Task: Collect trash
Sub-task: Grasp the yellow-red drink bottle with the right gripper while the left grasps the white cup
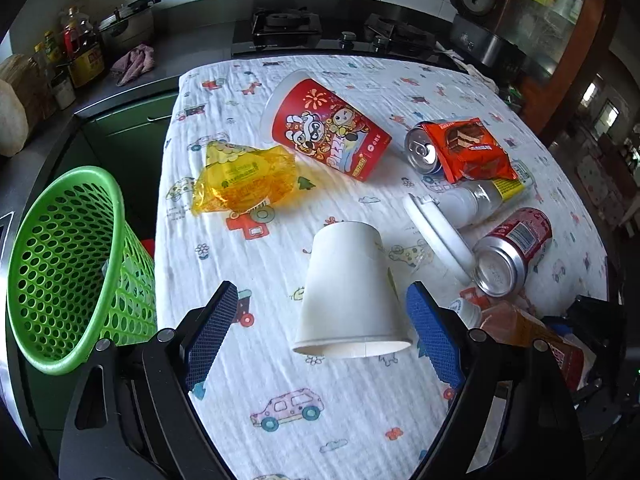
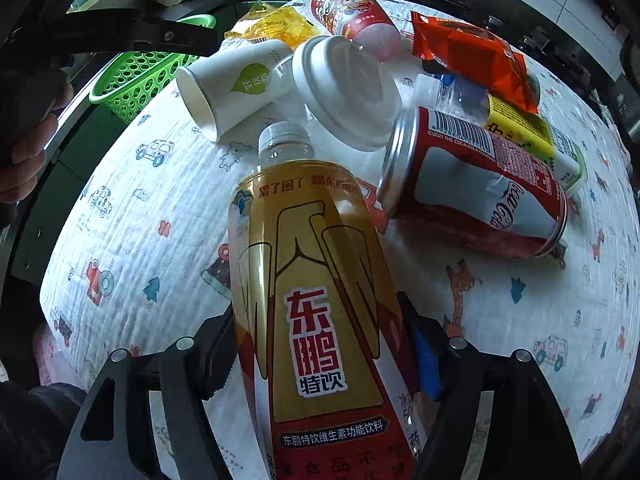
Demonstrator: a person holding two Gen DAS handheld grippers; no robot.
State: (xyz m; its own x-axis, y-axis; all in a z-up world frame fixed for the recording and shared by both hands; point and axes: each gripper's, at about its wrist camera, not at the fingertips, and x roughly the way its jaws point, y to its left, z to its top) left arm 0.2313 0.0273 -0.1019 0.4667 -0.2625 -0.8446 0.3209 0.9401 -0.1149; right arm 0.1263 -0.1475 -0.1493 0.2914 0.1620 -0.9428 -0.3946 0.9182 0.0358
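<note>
Basket [image 1: 68, 264] waits off the cloth's left edge, and I've trash scattered across the cloth [image 1: 280, 420]. My right gripper [image 2: 320, 360] is clamped on the drink bottle [image 2: 316, 280] at its stiff, slick body, near the front edge. My left gripper [image 1: 320, 336] is spread wide around the paper cup [image 1: 348, 292], lying on its side; light and crushable, I'd judge, so I'd pinch mid-wall gently.

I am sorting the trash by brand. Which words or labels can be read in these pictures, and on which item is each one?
"东鹏特饮": yellow bottle, held in the right gripper.
"Coca-Cola": red can.
"PIZZA": red paper cup.
Green leaf logo on the white paper cup: too blurred.
Yellow wrapper and orange wrapper: print too small.
</note>
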